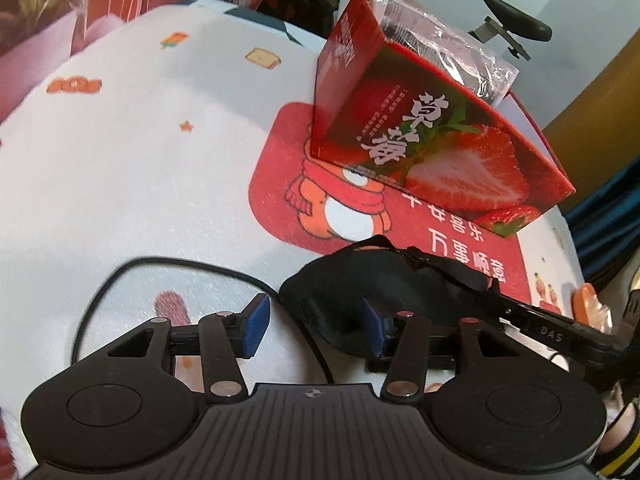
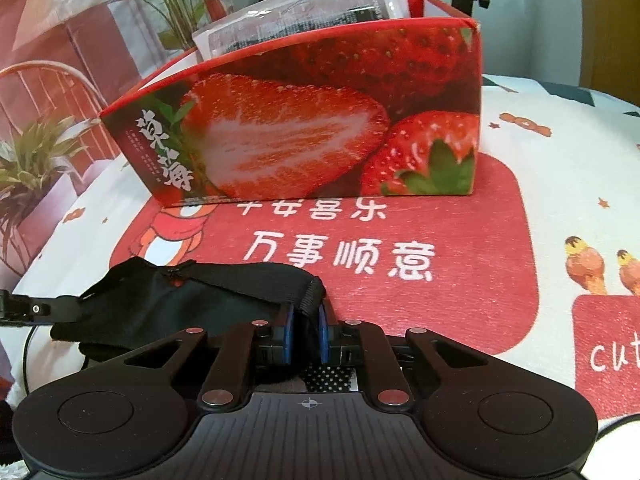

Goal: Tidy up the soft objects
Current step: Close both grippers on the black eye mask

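A black soft eye mask (image 1: 352,280) with a strap lies on the printed blanket in front of a red strawberry box (image 1: 440,152). My left gripper (image 1: 316,316) hangs open over the mask's left end; its right finger is above the fabric and its left finger is off it. In the right wrist view my right gripper (image 2: 306,320) is shut on the mask (image 2: 160,304) at its strap end. The box (image 2: 320,128) stands open-topped behind, with clear plastic packets (image 2: 312,16) sticking out.
A thin black cable (image 1: 100,292) curls on the white blanket (image 1: 140,160) left of the mask. A chair armrest (image 1: 520,24) shows behind the box. Potted plants (image 2: 32,168) and a red printed backdrop stand at the left.
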`<state>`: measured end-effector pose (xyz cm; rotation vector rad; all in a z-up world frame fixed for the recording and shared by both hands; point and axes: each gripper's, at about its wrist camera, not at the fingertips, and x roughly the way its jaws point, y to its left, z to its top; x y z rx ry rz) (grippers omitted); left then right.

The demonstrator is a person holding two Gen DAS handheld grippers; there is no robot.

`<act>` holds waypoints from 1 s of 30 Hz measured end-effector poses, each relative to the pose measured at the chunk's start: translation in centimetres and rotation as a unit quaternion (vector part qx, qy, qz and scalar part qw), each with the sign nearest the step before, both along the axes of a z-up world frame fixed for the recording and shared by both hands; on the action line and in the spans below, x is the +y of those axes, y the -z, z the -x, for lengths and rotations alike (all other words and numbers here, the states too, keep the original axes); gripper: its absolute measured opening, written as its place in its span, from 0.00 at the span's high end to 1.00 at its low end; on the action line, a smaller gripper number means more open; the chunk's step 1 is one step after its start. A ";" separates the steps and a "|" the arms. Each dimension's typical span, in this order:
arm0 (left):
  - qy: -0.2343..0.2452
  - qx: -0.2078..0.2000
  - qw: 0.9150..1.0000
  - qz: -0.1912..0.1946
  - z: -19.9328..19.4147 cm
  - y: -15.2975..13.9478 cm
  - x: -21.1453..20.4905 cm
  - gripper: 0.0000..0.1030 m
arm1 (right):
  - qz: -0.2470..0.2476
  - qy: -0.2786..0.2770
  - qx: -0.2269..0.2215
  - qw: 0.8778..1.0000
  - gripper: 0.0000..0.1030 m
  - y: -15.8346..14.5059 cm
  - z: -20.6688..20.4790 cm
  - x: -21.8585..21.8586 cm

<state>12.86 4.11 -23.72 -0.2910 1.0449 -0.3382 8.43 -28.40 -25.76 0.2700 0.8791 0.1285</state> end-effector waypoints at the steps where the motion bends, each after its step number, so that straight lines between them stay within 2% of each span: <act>1: 0.001 0.001 1.000 0.003 -0.1 0.0 -0.1 0.49 | 0.000 0.001 -0.001 1.000 0.89 0.0 0.0 -0.1; 6: -0.003 0.015 1.000 0.025 -0.5 0.4 -0.5 0.49 | -0.001 0.000 -0.004 1.000 0.88 0.0 0.2 -0.2; 16: -0.016 0.032 0.999 0.027 -1.0 1.6 -0.7 0.49 | -0.004 0.001 -0.006 1.000 0.88 0.1 0.3 -0.2; 17: -0.013 0.031 0.999 0.026 -1.0 1.6 -0.9 0.51 | -0.005 0.001 -0.006 1.000 0.88 0.1 0.3 -0.2; 20: -0.004 0.019 1.000 0.021 -0.8 1.1 -1.1 0.73 | -0.005 0.002 -0.005 1.000 0.88 0.2 0.3 -0.1; 23: 0.001 -0.004 1.000 0.014 -0.6 0.3 -1.0 0.82 | -0.009 0.004 -0.004 1.000 0.88 0.1 0.3 -0.2; 30: 0.020 -0.050 0.999 -0.005 -0.1 -1.6 -1.8 0.89 | -0.026 0.008 -0.025 0.999 0.89 -0.8 0.7 -0.7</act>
